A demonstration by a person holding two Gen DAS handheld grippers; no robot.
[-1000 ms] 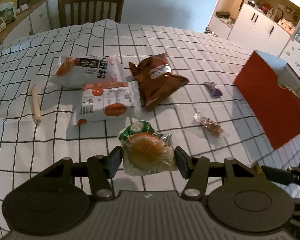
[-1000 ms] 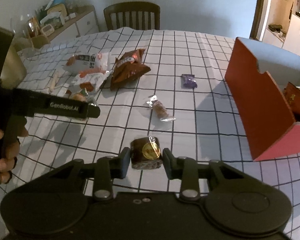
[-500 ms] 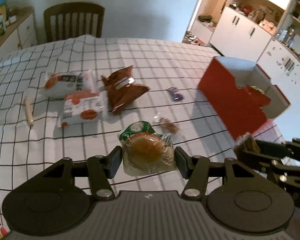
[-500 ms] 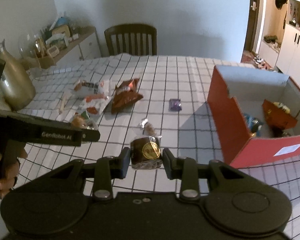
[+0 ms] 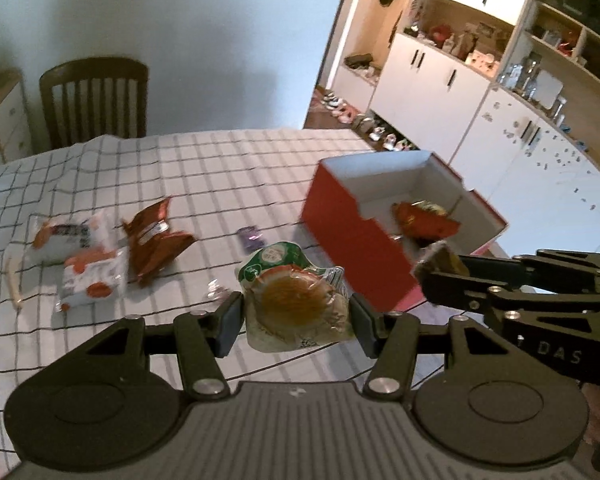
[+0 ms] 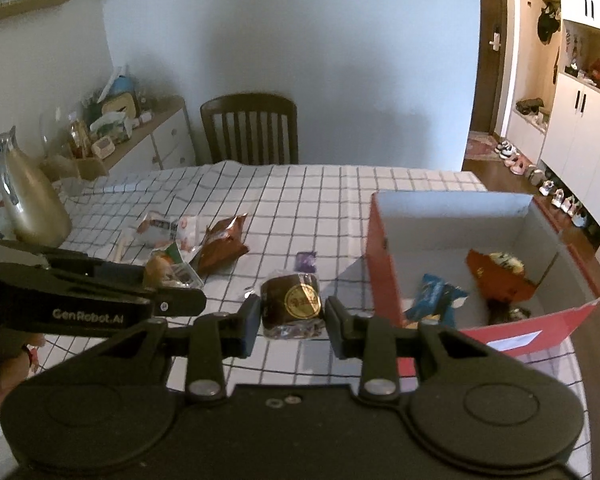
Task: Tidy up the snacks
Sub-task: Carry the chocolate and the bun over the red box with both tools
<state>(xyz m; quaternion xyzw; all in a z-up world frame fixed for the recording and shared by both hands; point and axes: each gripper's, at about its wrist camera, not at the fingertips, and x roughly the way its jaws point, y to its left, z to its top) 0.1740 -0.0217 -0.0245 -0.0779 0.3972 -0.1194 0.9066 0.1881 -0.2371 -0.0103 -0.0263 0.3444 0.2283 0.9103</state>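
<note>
- Red cardboard box (image 6: 384,264) with a white inside stands open on the checked tablecloth (image 6: 320,200), on the right side of the table.
- Inside the box lie a blue packet (image 6: 434,296) near the front wall and an orange-red packet (image 6: 500,276) toward the far right corner.
- The left gripper (image 5: 296,314) is raised above the table, its jaws closed on a clear-wrapped round pastry (image 5: 296,300) with a green top edge; both pads press the wrapper's sides.
- The right gripper (image 6: 292,316) is also in the air, just left of the box's near corner, its jaws closed on a dark brown wrapped cake (image 6: 292,304) with a gold round label.
- In the left wrist view the right gripper (image 5: 440,268) shows at the right edge, its brown cake over the box's front wall.
- On the table remain a brown crinkled bag (image 5: 152,240), two white-and-orange packets (image 5: 88,276) overlapping just left of it, a small purple sweet (image 5: 250,236) between the bag and the box, and a clear-wrapped sweet (image 5: 216,292) partly hidden behind the left gripper's finger.
- A thin pale stick (image 5: 12,284) lies at the left of the packets.
- A wooden chair (image 6: 250,128) stands at the far end of the table, and a gold vase (image 6: 28,200) sits at its left edge.
</note>
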